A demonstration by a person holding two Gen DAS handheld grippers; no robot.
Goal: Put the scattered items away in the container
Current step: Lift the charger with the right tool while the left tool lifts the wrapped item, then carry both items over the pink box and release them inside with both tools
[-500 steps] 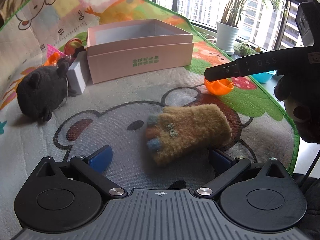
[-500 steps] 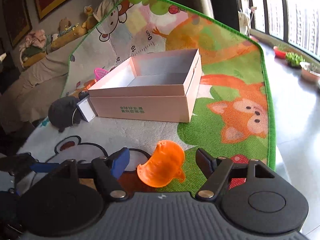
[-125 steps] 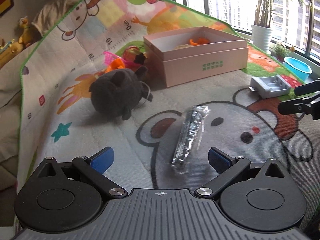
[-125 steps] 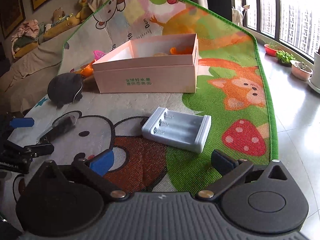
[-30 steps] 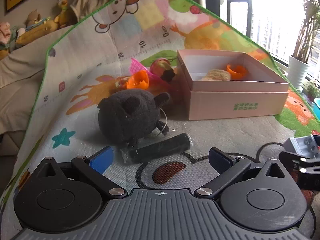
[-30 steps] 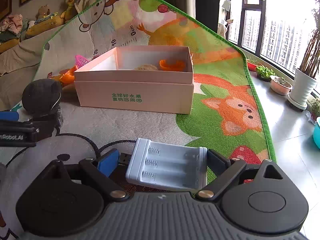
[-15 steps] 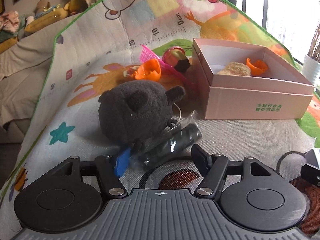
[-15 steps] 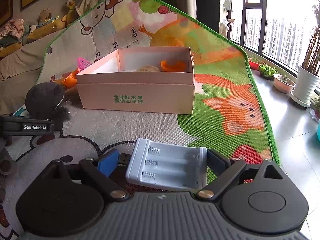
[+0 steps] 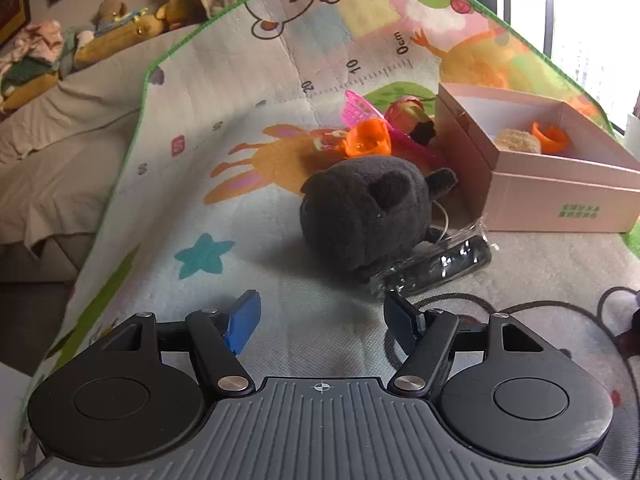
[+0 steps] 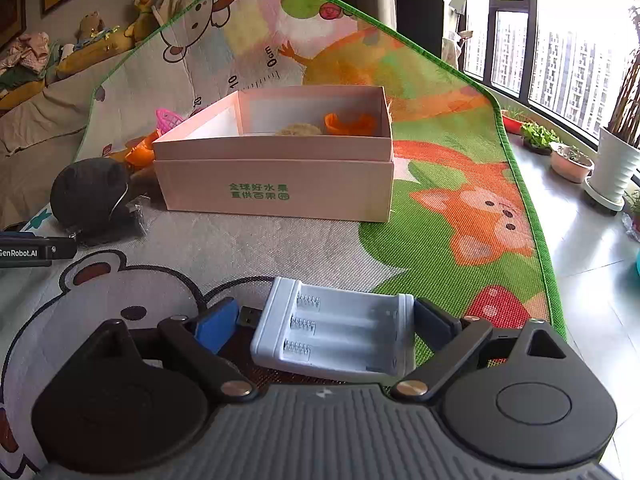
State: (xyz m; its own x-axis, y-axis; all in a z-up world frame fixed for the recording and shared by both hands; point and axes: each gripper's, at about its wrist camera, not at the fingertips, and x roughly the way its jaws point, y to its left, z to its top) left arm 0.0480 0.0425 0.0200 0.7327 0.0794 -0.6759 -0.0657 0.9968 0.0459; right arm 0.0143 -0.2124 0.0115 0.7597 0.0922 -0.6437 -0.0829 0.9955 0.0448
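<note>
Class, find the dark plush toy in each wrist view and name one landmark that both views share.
Left wrist view: the dark plush toy sits centre, just left of the pink box.
Right wrist view: the toy sits at the far left.
Shared landmark: the pink box.

Play mat (image 10: 460, 208): woven-look textile, matt, printed, green stitched edge.
Box (image 10: 280, 184): pink cardboard, smooth, matt.
Plush toy (image 9: 368, 212): dark grey fleece, fuzzy.
Wrapped black item (image 9: 444, 264): clear crinkled plastic film, glossy.
Battery holder (image 10: 336, 336): pale grey moulded plastic, smooth, faint sheen; metal coil springs.
Orange cup (image 9: 368, 142): translucent glossy plastic.
Pink scoop (image 9: 358, 107): plastic mesh.
Left hand-held gripper (image 9: 320, 318): matt black plastic, ribbed grey body, metal rivets.
</note>
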